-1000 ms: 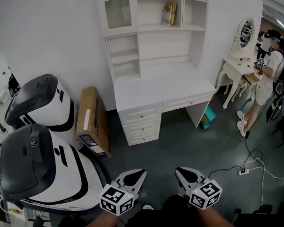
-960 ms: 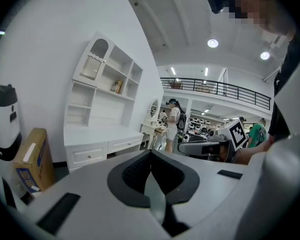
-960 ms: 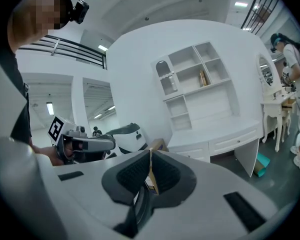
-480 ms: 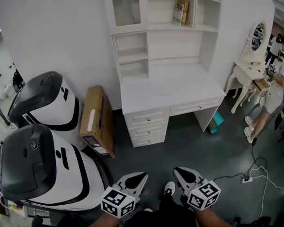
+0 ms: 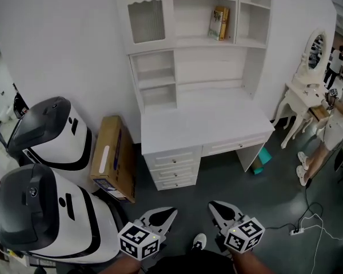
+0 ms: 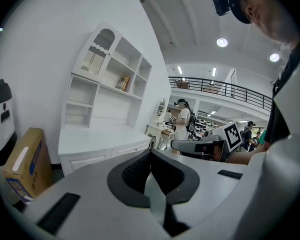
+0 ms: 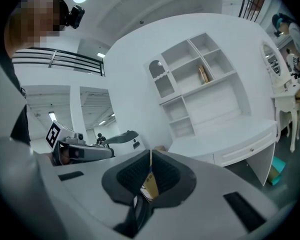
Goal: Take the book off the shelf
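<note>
The book (image 5: 219, 23) is yellow-brown and leans with another thin one in the upper middle compartment of the white hutch shelf (image 5: 194, 39) above the desk (image 5: 200, 124). It also shows small in the left gripper view, book (image 6: 123, 83), and in the right gripper view, book (image 7: 205, 74). My left gripper (image 5: 171, 211) and right gripper (image 5: 213, 205) hang low near my body, far from the shelf, side by side. Both are shut with nothing between the jaws, as seen at the left gripper (image 6: 150, 152) and the right gripper (image 7: 150, 152).
A cardboard box (image 5: 111, 158) leans left of the desk. Two large white-and-black machines (image 5: 51, 133) (image 5: 40, 216) stand at the left. A white vanity table with a mirror (image 5: 308, 90) and a person (image 5: 331, 124) are at the right. A cable and power strip (image 5: 300, 230) lie on the dark floor.
The head view has swung so the desk and shelf sit further right and a little lower in frame. A shoe now shows between the grippers. Both grippers stay shut and low.
</note>
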`<state>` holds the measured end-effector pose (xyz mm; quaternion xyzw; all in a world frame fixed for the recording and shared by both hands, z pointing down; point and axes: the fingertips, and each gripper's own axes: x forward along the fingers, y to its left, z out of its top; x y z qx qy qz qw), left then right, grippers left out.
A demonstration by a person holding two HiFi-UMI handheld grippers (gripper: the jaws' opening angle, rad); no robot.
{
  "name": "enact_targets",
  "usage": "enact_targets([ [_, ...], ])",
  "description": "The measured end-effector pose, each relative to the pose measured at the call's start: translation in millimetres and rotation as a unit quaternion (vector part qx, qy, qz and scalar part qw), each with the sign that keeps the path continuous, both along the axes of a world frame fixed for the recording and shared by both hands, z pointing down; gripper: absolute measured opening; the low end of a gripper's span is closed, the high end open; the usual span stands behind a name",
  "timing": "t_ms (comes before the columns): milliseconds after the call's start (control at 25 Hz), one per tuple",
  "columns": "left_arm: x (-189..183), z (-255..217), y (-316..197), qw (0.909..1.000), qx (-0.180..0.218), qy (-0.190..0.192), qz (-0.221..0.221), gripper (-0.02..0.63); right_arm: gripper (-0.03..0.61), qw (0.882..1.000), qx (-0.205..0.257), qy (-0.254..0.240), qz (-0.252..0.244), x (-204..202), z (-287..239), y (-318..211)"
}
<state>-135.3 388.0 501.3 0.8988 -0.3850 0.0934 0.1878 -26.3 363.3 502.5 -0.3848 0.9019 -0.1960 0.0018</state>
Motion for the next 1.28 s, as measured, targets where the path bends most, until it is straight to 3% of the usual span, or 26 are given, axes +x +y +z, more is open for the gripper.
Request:
enact_targets([
  [320, 36, -2, -63, 0.9999, 0.000, -0.015, -0.004, 0.011, 0.031, 1.000, -0.010, -0.022, -0.004, 37, 5, -55],
  [720, 87, -4, -125, 0.9999, 0.007, -0.015, -0.001, 0.011, 0.031, 1.000, -0.017, -0.012, -0.001, 88, 15, -101],
  [1280, 99, 8, -167, 0.9996, 0.000, -0.027, -0.003, 0.011, 0.031, 1.000, -0.028, -0.006, 0.005, 107, 28, -136],
])
